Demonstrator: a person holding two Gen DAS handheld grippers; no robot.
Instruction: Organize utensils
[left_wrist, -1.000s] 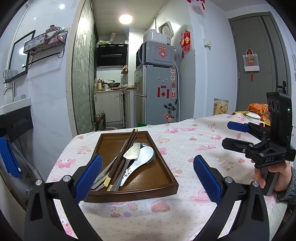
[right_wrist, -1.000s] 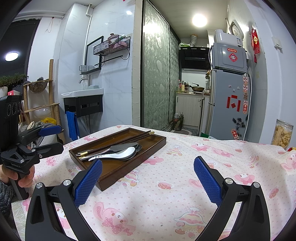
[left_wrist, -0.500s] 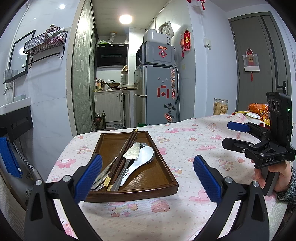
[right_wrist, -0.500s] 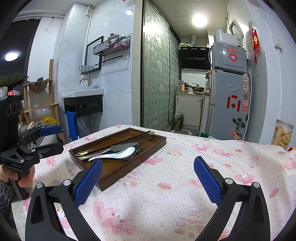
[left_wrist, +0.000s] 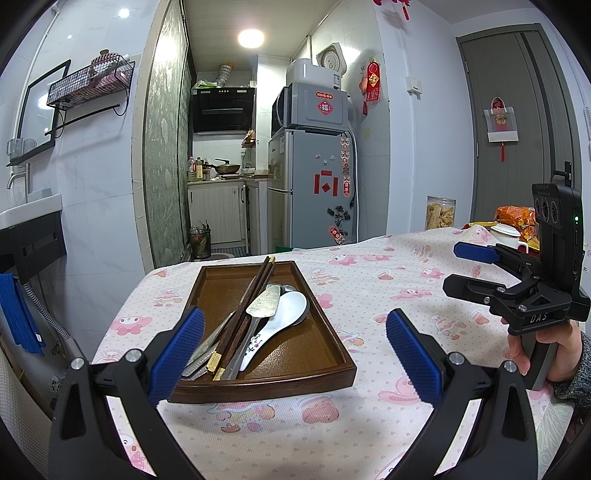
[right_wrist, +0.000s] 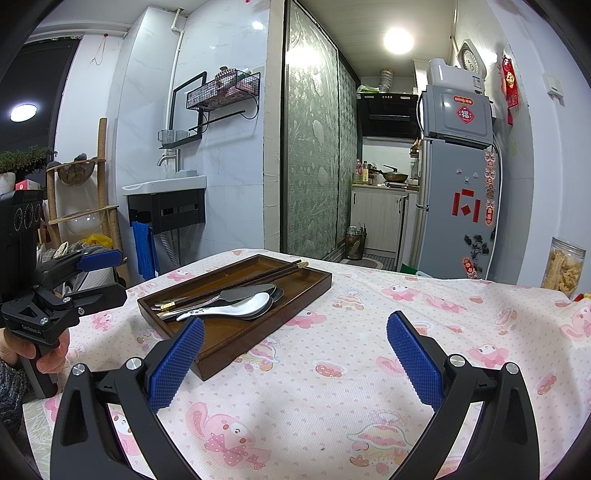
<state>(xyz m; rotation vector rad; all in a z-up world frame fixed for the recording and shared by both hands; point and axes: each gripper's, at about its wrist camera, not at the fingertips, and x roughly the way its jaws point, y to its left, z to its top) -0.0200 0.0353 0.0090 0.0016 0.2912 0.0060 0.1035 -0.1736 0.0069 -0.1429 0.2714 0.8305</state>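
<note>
A grey fridge (left_wrist: 312, 188) stands past the far end of the pink cartoon-print cloth (left_wrist: 369, 280). Right of the fridge, a clear jar (left_wrist: 439, 212) holds what may be fried snacks; left of it, a patterned sliding door (left_wrist: 166, 155), then a wall-mounted sink (right_wrist: 166, 186) with a blue towel (right_wrist: 144, 249)

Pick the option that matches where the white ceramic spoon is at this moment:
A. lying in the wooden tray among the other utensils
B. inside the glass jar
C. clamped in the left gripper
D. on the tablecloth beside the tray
A: the white spoon lies inside the wooden tray beside the chopsticks, while the left gripper and right gripper are both open and hold nothing.
</note>
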